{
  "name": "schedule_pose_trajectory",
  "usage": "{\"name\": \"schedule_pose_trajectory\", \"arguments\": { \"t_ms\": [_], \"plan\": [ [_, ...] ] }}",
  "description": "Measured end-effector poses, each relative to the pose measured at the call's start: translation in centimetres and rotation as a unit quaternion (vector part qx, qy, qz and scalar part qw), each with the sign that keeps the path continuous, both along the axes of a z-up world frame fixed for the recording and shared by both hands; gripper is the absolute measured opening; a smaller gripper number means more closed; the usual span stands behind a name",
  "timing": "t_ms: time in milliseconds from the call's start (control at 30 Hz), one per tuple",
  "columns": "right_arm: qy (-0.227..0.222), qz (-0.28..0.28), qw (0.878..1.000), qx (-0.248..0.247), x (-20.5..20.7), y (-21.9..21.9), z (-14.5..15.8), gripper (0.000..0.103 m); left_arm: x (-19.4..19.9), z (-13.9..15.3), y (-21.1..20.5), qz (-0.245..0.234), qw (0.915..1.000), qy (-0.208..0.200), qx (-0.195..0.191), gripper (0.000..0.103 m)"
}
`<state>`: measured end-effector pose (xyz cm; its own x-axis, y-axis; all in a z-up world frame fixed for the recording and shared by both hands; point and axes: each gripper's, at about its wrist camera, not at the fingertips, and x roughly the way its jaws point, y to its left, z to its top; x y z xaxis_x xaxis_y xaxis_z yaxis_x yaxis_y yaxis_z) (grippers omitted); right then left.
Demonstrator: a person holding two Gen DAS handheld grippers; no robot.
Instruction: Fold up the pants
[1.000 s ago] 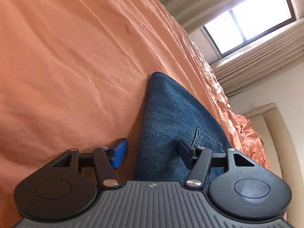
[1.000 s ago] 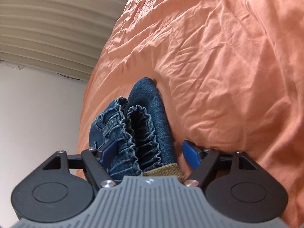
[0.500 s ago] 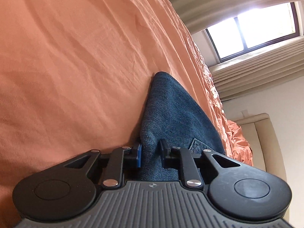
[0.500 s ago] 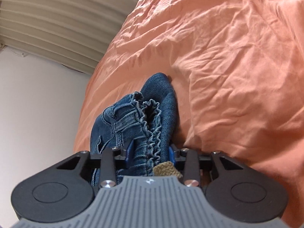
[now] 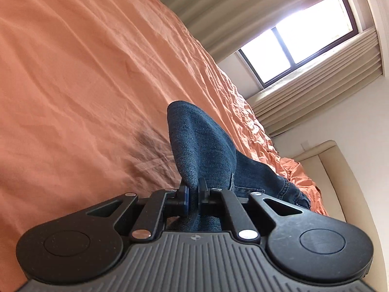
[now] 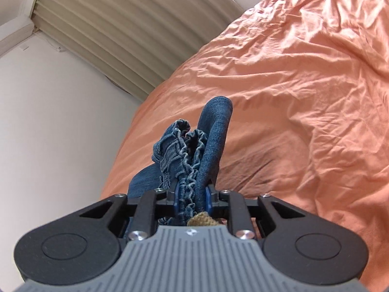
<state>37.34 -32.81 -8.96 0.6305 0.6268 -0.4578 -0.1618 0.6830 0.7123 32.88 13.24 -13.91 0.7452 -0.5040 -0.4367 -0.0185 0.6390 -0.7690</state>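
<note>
Dark blue denim pants (image 5: 201, 143) lie on an orange bedsheet (image 5: 73, 85). My left gripper (image 5: 192, 192) is shut on a folded edge of the pants and holds it raised off the sheet. My right gripper (image 6: 192, 194) is shut on the gathered elastic waistband of the pants (image 6: 192, 150), which bunches up above the fingers. A tan label (image 6: 201, 220) shows just behind the right fingers. The rest of the pants hangs down out of sight.
The wrinkled orange sheet (image 6: 304, 85) covers the bed. A beige headboard (image 5: 340, 177) stands at the right, a window (image 5: 299, 39) with pleated curtains (image 6: 126, 31) beyond it, and a white wall (image 6: 60, 121).
Both grippers went from open to shut on the pants, then lifted the cloth off the sheet. The views tilted up, showing more of the wall and window.
</note>
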Motion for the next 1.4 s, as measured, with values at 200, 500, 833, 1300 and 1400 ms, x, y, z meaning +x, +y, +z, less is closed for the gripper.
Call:
{"name": "schedule_pose_trajectory", "arguments": {
  "t_ms": [200, 500, 833, 1300, 1400],
  "plan": [
    [-0.009, 0.033, 0.999, -0.018, -1.9, 4.7, 4.7, 0.016, -2.3, 3.6, 3.3, 0.004, 0.9998, -0.018, -0.003, 0.005],
    [-0.001, 0.094, 0.995, 0.022, -0.7, 17.3, 5.8, 0.016, -4.4, 8.4, 14.3, 0.051, 0.9971, -0.01, 0.056, 0.005],
    [0.036, 0.139, 0.988, 0.057, 4.2, 29.2, 0.8, 0.015, -1.6, 9.9, 23.0, 0.082, 0.9822, 0.022, 0.167, 0.006],
    [0.127, 0.105, 0.986, 0.004, 8.0, 30.2, -10.5, 0.014, 2.3, -1.0, 25.3, 0.075, 0.9738, 0.085, 0.197, 0.008],
    [0.128, 0.103, 0.986, -0.01, 8.3, 30.7, -10.4, 0.016, 2.6, -0.8, 24.7, 0.074, 0.9726, 0.082, 0.205, 0.012]
  ]
}}
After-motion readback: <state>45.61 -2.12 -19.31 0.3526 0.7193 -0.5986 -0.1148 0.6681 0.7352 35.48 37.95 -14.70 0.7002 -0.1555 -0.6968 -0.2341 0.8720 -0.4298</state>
